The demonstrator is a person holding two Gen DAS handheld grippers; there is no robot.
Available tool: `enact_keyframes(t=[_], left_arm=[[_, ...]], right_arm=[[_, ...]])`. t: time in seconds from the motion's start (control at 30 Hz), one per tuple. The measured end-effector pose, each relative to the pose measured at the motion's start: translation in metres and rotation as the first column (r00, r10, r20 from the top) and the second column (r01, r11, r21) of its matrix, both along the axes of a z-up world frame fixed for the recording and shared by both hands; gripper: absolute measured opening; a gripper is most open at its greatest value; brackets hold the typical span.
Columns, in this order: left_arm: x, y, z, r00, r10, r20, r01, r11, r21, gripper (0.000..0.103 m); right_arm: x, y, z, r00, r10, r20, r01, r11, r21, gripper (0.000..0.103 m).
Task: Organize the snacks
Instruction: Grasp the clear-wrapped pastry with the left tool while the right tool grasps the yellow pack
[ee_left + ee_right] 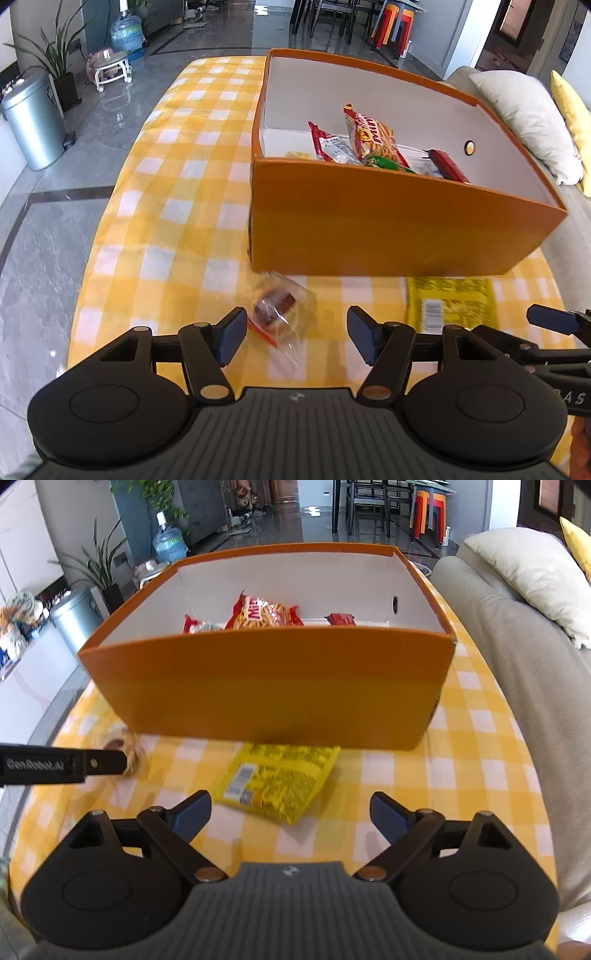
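Both grippers hover with fingers spread and empty before the orange box (266, 686). Only the left gripper (296, 334) view shows the clear-wrapped snack (282, 312) sharply, just off the box's near corner; the right gripper (290, 814) faces a flat yellow packet (280, 781), its long axis slanting toward the box.
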State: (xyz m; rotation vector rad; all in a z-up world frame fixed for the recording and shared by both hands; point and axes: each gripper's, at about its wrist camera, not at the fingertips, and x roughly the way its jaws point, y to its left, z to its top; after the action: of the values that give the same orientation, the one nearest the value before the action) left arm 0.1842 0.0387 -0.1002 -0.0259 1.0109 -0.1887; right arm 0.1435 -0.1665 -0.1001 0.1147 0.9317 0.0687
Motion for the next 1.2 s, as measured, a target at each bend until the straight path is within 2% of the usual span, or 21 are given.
enact_keyframes(t=[0.33,0.53,0.6,0.63,0.87,0.97,1.03,1.17,1.2], left_arm=[[0.019,0.01,-0.011,0.998,0.066,-0.009,-0.065,0.998,0.027,0.077],[0.027,0.01,-0.018,0.996,0.077,-0.045,-0.076,0.997,0.033,0.071],[0.026,0.008,-0.018,0.995,0.083,-0.054,-0.081,0.996,0.046,0.062],[0.024,0.009,-0.018,0.995,0.083,-0.056,-0.081,0.996,0.041,0.061],[0.015,0.004,-0.015,0.994,0.093,-0.064,-0.089,0.995,0.053,0.058],[0.01,0.003,-0.014,0.993,0.092,-0.071,-0.09,0.995,0.033,0.057],[0.006,0.001,-0.014,0.993,0.089,-0.073,-0.088,0.996,0.018,0.056],[-0.001,-0.008,-0.013,0.995,0.065,-0.076,-0.064,0.998,0.017,0.054],[-0.003,-0.01,-0.012,0.995,0.06,-0.076,-0.059,0.998,0.018,0.054]], right_arm=[[0.028,0.002,-0.024,0.997,-0.032,-0.072,0.037,0.997,0.07,0.087],[0.036,0.011,-0.03,0.997,-0.009,-0.077,0.015,0.998,0.066,0.087],[0.038,0.015,-0.031,0.997,0.004,-0.079,0.0,0.998,0.057,0.087],[0.039,0.016,-0.032,0.997,0.009,-0.079,-0.005,0.999,0.049,0.087],[0.046,0.015,-0.041,0.996,-0.005,-0.094,0.01,0.999,0.046,0.088],[0.047,0.023,-0.041,0.996,0.023,-0.088,-0.024,1.0,-0.005,0.075],[0.045,0.028,-0.039,0.995,0.044,-0.093,-0.048,0.998,-0.045,0.063],[0.042,0.027,-0.037,0.993,0.047,-0.107,-0.051,0.998,-0.036,0.049],[0.041,0.028,-0.035,0.993,0.049,-0.109,-0.053,0.998,-0.038,0.048]])
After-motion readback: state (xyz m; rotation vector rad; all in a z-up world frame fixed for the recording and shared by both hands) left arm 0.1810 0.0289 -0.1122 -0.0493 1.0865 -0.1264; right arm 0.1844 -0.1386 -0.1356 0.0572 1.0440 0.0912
